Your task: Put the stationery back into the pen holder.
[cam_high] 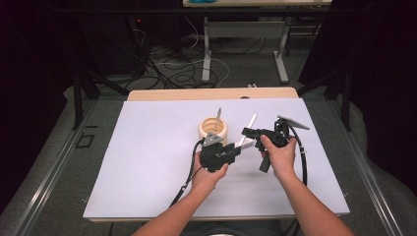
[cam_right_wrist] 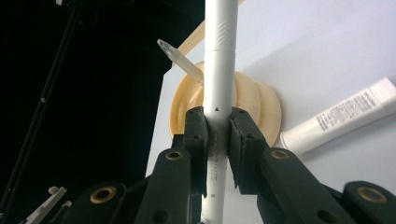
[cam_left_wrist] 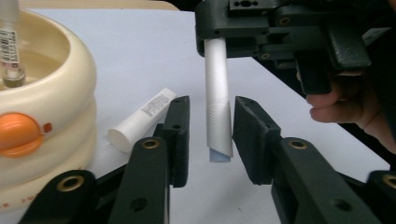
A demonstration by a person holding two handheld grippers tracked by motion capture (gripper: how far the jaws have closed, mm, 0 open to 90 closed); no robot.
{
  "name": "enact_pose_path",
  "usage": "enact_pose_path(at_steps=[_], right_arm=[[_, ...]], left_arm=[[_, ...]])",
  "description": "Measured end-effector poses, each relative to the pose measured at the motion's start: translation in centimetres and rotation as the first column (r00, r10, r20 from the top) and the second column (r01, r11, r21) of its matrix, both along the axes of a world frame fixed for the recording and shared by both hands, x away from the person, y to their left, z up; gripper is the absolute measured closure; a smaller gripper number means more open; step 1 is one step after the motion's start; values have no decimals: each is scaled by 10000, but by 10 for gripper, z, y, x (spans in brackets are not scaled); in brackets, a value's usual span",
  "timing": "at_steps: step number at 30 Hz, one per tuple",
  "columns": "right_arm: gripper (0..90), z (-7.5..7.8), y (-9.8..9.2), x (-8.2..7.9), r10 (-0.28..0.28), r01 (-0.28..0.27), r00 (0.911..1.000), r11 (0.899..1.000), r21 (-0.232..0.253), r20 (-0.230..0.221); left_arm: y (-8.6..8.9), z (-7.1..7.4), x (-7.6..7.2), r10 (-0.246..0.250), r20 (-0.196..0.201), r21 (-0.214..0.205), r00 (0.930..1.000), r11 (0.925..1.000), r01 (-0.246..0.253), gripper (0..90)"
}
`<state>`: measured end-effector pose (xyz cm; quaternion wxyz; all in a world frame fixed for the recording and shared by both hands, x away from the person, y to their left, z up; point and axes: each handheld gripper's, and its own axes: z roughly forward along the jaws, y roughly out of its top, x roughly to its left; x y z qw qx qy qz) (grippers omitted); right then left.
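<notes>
Firmly, right hand-held gripper (cam_right_wrist: 217, 140) clamps white pen (cam_right_wrist: 218, 84).

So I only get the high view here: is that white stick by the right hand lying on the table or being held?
Observer: Held. The right gripper has its jaws shut on the white pen.
Operator: And the left one, is it holding anything?
Observer: No. The left gripper is open, with the pen's lower end hanging between its jaws, apart from both.
Operator: Anything else lying around?
Observer: A small white tube lies flat on the table beside the cream holder.
</notes>
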<state>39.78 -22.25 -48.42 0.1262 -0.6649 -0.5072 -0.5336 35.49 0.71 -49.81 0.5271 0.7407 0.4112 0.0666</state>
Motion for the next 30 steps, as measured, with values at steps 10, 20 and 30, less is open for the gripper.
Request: enact_pose_path(at_steps=[10,20,30], right_arm=[[791,6,8,8,-203,229,9980,9988,-440,593],[791,18,26,16,-105,198,9933,9966,-805,1147],[790,32,46,24,-18,247,9847,9912,-1298,1741]], left_arm=[[19,10,2,3,196,785,9998,9969,-19,544],[44,16,1,262,470,931,9986,9952,-305,469],[68,12,6,836,527,1127,9951,9896,-892,412]])
